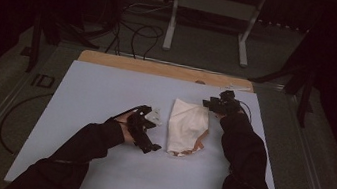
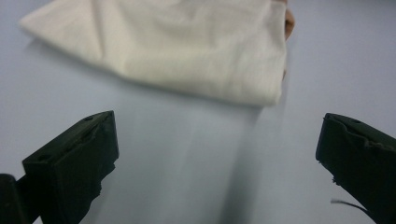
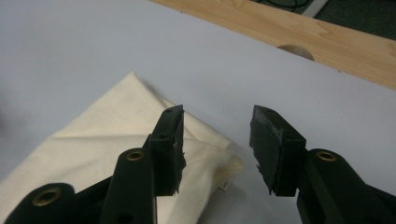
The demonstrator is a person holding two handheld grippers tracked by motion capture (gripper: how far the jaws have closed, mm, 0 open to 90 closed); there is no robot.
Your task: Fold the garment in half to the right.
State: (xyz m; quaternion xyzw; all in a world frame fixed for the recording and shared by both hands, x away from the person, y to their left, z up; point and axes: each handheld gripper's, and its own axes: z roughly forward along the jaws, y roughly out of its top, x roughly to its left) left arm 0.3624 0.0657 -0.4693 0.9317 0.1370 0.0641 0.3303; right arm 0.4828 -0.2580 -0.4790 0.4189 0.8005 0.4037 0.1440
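Cloth (image 1: 186,125) lies lengthwise toward the far edge, between spread fingers (image 2: 74,158) of both grippers, untouched.

Folded cloth (image 1: 187,126) at frame centre on the mat (image 1: 101,89); left gripper (image 1: 149,122) just left of it, right gripper (image 1: 211,104) at its upper right corner; wooden board (image 1: 160,68) behind.

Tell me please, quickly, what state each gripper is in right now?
Left gripper: open wide, nothing between the jaws, short of the cloth.
Right gripper: open, holding nothing, at the cloth's corner.
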